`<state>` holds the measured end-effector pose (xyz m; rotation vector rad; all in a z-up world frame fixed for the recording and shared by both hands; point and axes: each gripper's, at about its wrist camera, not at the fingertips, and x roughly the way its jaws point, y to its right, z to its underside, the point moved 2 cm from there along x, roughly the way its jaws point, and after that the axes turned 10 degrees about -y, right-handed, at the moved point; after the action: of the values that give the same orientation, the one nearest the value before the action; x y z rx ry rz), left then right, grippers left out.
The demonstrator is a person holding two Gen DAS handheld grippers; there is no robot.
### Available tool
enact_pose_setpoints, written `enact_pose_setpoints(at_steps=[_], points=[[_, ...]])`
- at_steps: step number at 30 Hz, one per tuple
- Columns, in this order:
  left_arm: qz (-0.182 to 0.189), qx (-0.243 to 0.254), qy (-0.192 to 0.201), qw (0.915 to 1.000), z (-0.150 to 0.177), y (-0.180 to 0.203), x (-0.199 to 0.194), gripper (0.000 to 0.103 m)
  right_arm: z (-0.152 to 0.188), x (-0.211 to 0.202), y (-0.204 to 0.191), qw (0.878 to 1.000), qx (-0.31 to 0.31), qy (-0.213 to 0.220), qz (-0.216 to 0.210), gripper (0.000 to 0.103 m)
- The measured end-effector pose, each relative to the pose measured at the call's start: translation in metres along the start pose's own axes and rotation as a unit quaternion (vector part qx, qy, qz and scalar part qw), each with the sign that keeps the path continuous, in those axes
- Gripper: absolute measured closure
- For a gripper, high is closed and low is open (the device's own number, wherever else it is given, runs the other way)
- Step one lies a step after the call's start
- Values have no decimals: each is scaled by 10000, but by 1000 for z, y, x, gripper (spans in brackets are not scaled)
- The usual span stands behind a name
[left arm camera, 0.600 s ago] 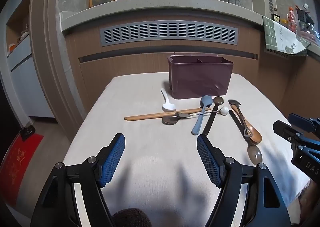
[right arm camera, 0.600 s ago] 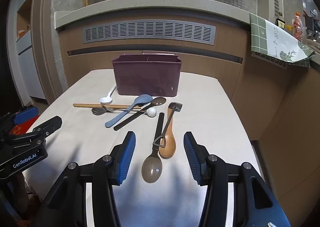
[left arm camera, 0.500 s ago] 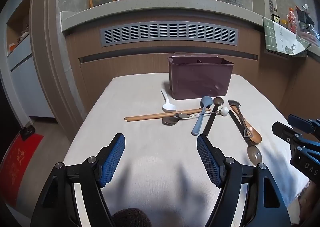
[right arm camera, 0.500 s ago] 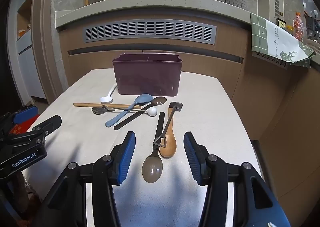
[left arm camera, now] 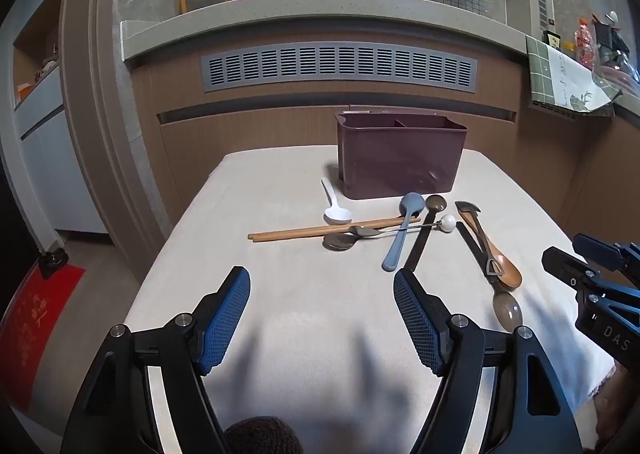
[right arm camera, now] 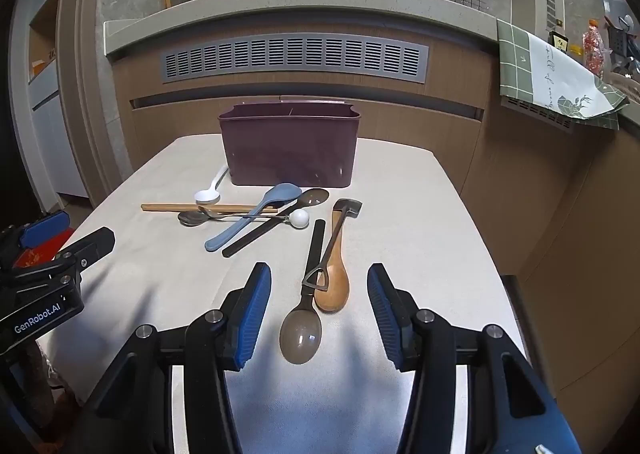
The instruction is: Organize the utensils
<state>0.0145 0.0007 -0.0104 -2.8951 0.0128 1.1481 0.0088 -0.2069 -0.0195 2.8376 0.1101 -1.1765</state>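
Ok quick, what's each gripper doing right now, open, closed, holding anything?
Left gripper: open, holding nothing, above bare tablecloth.
Right gripper: open, holding nothing, jaws either side of the translucent brown spoon.

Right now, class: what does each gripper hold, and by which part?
Nothing. The left gripper and right gripper are both open and empty above the table.
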Motion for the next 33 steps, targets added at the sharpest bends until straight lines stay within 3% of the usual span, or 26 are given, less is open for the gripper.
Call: enact_pose_setpoints(at_steps=[33], points=[[56,-50,-102,9999,0,4,10,29,-2,5,-3,9999,-59,-105,50,56]])
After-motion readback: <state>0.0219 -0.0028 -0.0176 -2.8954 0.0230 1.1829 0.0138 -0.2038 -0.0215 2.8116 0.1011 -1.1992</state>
